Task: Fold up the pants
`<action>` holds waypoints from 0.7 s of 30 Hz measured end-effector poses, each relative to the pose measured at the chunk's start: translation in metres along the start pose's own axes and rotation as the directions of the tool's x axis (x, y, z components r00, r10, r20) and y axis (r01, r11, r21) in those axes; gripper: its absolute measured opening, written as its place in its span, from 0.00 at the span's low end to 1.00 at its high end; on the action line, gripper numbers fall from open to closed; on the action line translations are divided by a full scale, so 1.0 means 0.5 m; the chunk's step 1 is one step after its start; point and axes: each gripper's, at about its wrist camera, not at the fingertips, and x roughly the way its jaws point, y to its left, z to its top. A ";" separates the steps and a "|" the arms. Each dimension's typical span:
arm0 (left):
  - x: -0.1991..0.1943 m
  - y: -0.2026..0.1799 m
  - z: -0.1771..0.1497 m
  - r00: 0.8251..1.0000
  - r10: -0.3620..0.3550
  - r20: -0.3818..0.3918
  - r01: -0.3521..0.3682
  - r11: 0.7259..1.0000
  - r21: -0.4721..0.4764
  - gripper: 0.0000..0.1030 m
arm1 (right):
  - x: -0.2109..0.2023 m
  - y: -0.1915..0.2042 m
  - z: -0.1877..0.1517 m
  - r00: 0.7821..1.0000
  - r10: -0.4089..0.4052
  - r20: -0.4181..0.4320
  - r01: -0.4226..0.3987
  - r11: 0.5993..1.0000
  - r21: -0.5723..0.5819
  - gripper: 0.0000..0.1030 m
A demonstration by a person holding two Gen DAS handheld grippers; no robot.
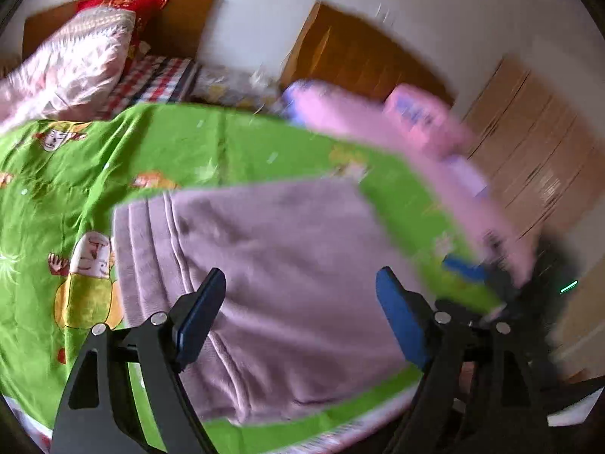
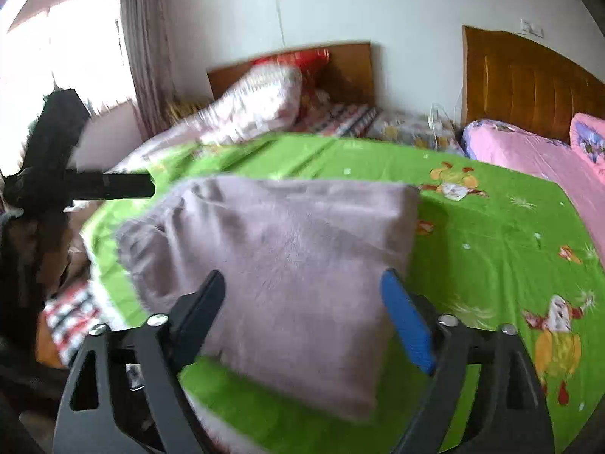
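Note:
The mauve pants (image 1: 264, 234) lie folded into a thick rectangle on the green cartoon-print bedsheet (image 1: 75, 174). In the left wrist view my left gripper (image 1: 300, 272) hovers over the pants' near part, jaws wide apart, with nothing between the blue pads. The right wrist view shows the same pants (image 2: 295, 234) on the sheet (image 2: 491, 249), one folded edge toward the far side. My right gripper (image 2: 302, 273) stands open above their near end, its pads not pressing on the cloth. Both views are blurred.
A second bed with a pink sheet (image 2: 529, 159) and a wooden headboard (image 2: 522, 83) stands to the right. A pale quilt (image 2: 257, 106) is bundled at the head of this bed. A curtained window (image 2: 75, 49) is at left, with a black tool body (image 2: 53, 143) before it.

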 end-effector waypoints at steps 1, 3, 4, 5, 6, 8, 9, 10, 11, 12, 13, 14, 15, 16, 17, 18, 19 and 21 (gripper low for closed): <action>0.022 0.001 -0.017 0.999 0.000 -0.035 0.000 1.000 0.002 0.77 | 0.034 0.016 -0.004 0.999 -0.021 -0.049 0.019 0.999 -0.042 0.74; 0.052 0.017 -0.065 0.995 0.042 -0.087 -0.041 0.999 0.016 0.73 | 0.069 0.034 -0.033 0.990 -0.049 -0.133 0.035 0.994 -0.106 0.74; 0.049 0.035 -0.084 0.996 0.041 -0.078 -0.038 0.999 0.031 0.73 | 0.075 0.040 -0.051 0.988 -0.039 -0.152 0.021 0.993 -0.120 0.74; 0.039 0.047 -0.098 0.998 0.023 -0.055 -0.020 0.999 0.044 0.73 | 0.074 0.037 -0.065 0.987 -0.006 -0.159 -0.011 0.994 -0.107 0.75; 0.031 0.055 -0.107 0.999 -0.005 -0.040 0.007 0.999 0.042 0.73 | 0.071 0.030 -0.071 0.986 0.019 -0.164 -0.033 0.996 -0.087 0.75; 0.058 0.049 -0.101 0.999 -0.018 -0.046 0.019 0.999 0.030 0.73 | 0.067 0.021 -0.066 0.980 0.054 -0.192 -0.072 0.994 -0.086 0.76; 0.058 0.045 -0.091 0.997 -0.005 -0.072 0.007 1.000 0.027 0.73 | 0.064 0.019 -0.059 0.974 0.068 -0.214 -0.091 0.991 -0.098 0.76; 0.062 0.040 -0.078 0.995 0.020 -0.093 -0.018 1.000 0.026 0.73 | 0.062 0.017 -0.047 0.967 0.093 -0.237 -0.123 0.986 -0.115 0.76; 0.057 0.031 -0.056 0.993 0.048 -0.111 -0.046 0.999 0.018 0.73 | 0.052 0.004 -0.028 0.959 0.141 -0.245 -0.175 0.977 -0.120 0.76; 0.047 0.010 -0.035 0.994 0.038 -0.102 -0.035 0.999 0.025 0.74 | 0.040 -0.013 -0.006 0.959 0.175 -0.222 -0.204 0.972 -0.115 0.77; 0.029 -0.019 -0.021 0.997 0.003 -0.079 0.001 0.999 0.053 0.76 | 0.034 -0.027 0.007 0.963 0.188 -0.194 -0.211 0.972 -0.103 0.78; 0.020 -0.042 -0.017 0.998 -0.027 -0.063 0.032 0.996 0.080 0.84 | 0.038 -0.062 0.041 0.967 0.200 -0.158 -0.212 0.975 -0.064 0.79; 0.027 -0.073 -0.003 0.997 -0.060 -0.055 0.066 0.991 0.120 0.89 | 0.047 -0.085 0.062 0.967 0.210 -0.146 -0.218 0.975 -0.040 0.79; 0.044 -0.088 0.001 0.996 -0.060 -0.066 0.069 0.988 0.139 0.90 | 0.064 -0.108 0.083 0.964 0.233 -0.131 -0.236 0.972 -0.012 0.79; 0.070 -0.100 0.001 0.995 -0.043 -0.095 0.057 0.986 0.155 0.90 | 0.098 -0.128 0.108 0.956 0.265 -0.127 -0.266 0.964 0.009 0.79; 0.115 -0.103 -0.009 0.989 0.005 -0.146 0.019 0.987 0.161 0.90 | 0.130 -0.137 0.123 0.948 0.285 -0.143 -0.285 0.958 0.022 0.79; 0.137 -0.100 -0.021 0.985 0.022 -0.174 0.006 0.988 0.157 0.89 | 0.165 -0.143 0.134 0.937 0.305 -0.173 -0.304 0.952 0.033 0.79; 0.166 -0.081 -0.052 0.982 0.026 -0.189 0.002 0.989 0.146 0.89 | 0.244 -0.141 0.148 0.903 0.349 -0.249 -0.351 0.936 0.040 0.79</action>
